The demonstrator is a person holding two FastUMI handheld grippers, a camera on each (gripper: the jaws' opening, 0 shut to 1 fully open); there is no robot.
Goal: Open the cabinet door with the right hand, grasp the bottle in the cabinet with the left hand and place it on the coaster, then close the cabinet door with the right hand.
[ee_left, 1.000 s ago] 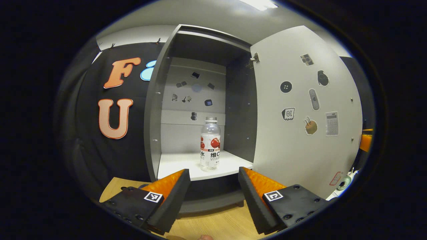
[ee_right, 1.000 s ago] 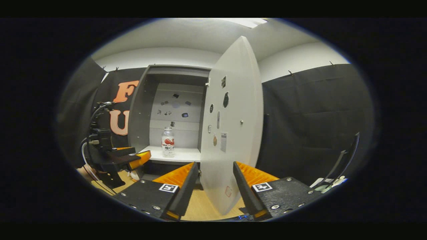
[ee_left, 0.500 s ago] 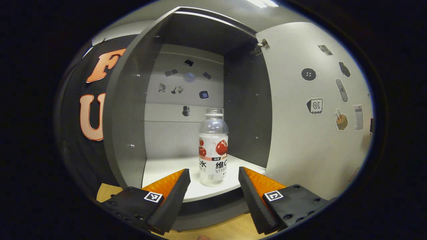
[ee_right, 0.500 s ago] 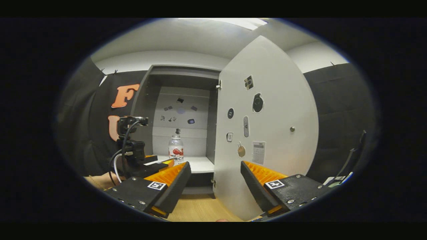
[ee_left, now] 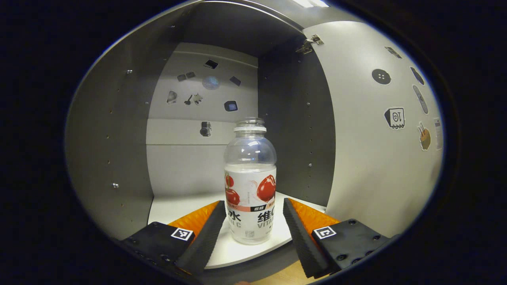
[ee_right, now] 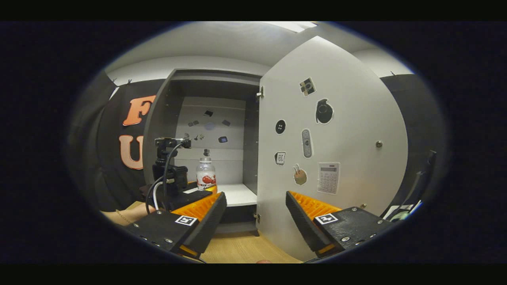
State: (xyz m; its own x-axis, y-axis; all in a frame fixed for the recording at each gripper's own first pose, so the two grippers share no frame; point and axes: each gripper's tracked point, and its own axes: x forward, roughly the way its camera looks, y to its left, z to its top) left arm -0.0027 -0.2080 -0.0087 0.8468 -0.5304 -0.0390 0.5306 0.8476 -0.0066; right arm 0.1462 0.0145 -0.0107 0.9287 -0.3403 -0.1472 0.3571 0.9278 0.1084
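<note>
One cabinet (ee_right: pixel 166 118) stands open, its door (ee_right: pixel 348 130) swung out wide on the hinge side and carrying several stickers (ee_right: pixel 324 112) on its inner face. More stickers (ee_left: pixel 210 82) sit on the cabinet's back panel. The white shelf (ee_left: pixel 182 206) inside bears a single bottle (ee_left: pixel 250 178), upright, clear with a red-and-white label, cap on. In the left gripper view the left gripper (ee_left: pixel 250 229) is at the shelf's front edge with its fingers spread wide, one on each side of the bottle's lower half; a gap shows on both sides, so neither finger presses on it. In the right gripper view the right gripper (ee_right: pixel 255 219) is spread wide and holds nothing, in front of the door's lower edge, above the wooden tabletop (ee_right: pixel 241 249). There the left gripper (ee_right: pixel 190 190) appears just beside the bottle (ee_right: pixel 206 174).
</note>
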